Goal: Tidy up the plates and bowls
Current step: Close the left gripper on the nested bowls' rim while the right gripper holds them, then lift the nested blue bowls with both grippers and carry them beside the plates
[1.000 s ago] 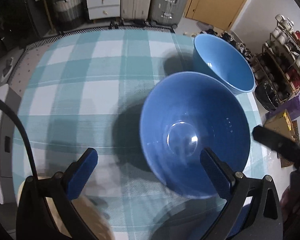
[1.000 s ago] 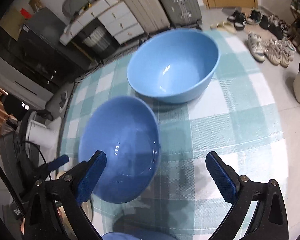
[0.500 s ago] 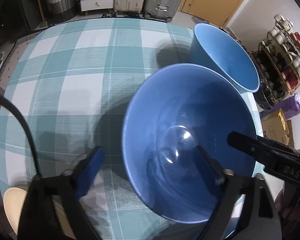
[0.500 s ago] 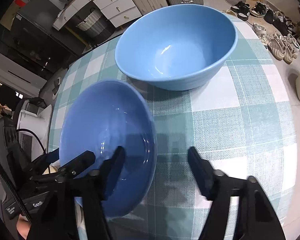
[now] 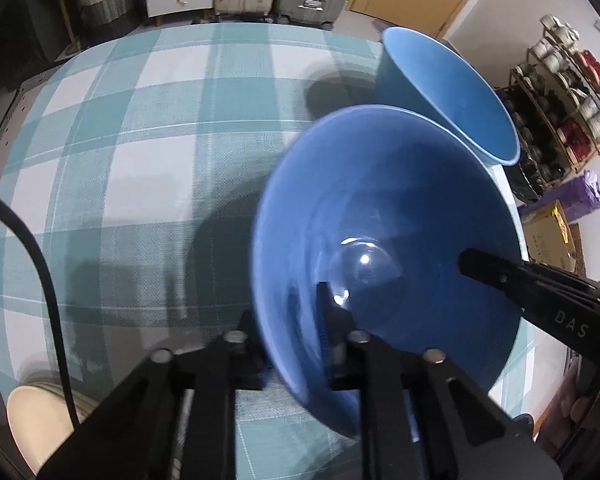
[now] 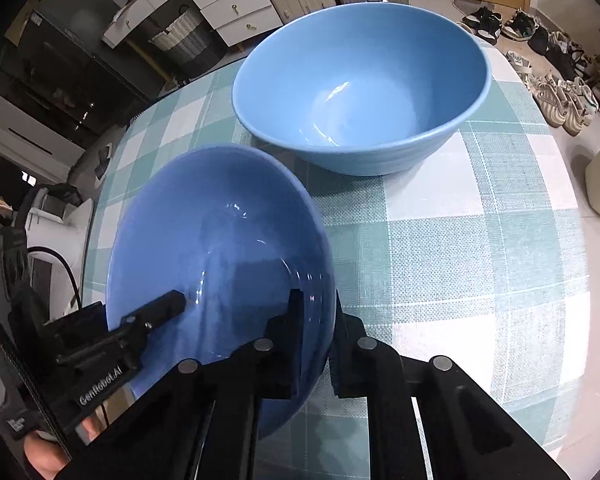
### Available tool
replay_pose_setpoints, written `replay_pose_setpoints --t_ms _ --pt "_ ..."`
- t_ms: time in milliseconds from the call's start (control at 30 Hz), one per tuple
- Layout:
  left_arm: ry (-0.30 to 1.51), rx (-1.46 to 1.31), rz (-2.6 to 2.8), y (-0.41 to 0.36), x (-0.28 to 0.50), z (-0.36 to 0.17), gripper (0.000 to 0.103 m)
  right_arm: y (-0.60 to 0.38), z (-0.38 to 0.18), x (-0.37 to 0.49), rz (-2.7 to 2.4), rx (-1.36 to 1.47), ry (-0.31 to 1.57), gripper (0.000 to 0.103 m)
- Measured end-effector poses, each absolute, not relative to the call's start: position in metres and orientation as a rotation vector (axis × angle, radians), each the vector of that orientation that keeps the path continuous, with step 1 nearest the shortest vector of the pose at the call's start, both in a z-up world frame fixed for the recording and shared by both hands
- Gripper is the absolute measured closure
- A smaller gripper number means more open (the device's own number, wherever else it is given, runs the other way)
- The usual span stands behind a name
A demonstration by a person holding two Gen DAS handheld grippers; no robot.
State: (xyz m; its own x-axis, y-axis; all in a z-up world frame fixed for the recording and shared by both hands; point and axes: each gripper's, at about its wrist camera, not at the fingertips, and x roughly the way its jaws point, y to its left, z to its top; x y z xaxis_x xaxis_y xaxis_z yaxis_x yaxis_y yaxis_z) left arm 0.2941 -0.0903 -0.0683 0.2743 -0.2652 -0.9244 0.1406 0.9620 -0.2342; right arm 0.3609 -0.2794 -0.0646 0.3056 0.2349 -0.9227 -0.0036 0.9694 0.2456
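Observation:
A dark blue bowl (image 5: 380, 220) (image 6: 220, 220) sits on the teal checked tablecloth (image 5: 140, 140). My left gripper (image 5: 290, 336) has its jaws closing on the bowl's left rim, one finger inside and one outside, pads against the wall. My right gripper (image 6: 320, 320) is closing the same way on the opposite rim. Each gripper shows in the other's view: the right gripper (image 5: 540, 300) and the left gripper (image 6: 140, 328) both reach into the bowl. Just behind it stands a larger light blue bowl (image 5: 440, 88) (image 6: 360, 80), upright and apart from it.
A cream dish (image 5: 32, 428) lies at the table's near left corner beside a black cable (image 5: 40, 260). A shelf rack (image 5: 560, 92) and shoes (image 6: 560, 96) stand on the floor past the table's right edge. Drawers and suitcases line the far wall.
Both grippers sank toward the dark blue bowl and went from wide open to closed on its opposite rims. The bowl now fills more of both views.

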Motion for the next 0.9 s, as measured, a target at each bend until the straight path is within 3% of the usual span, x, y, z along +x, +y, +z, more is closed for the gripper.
replay_pose_setpoints --t_ms 500,900 --pt "1.233 -0.093 -0.264 -0.085 0.279 -0.052 0.095 -0.267 -0.042 0.346 0.154 0.17 1.207 0.094" --pt "1.178 -0.086 -0.266 -0.082 0.245 0.001 0.095 -0.261 0.015 0.306 0.166 0.163 1.149 0.095"
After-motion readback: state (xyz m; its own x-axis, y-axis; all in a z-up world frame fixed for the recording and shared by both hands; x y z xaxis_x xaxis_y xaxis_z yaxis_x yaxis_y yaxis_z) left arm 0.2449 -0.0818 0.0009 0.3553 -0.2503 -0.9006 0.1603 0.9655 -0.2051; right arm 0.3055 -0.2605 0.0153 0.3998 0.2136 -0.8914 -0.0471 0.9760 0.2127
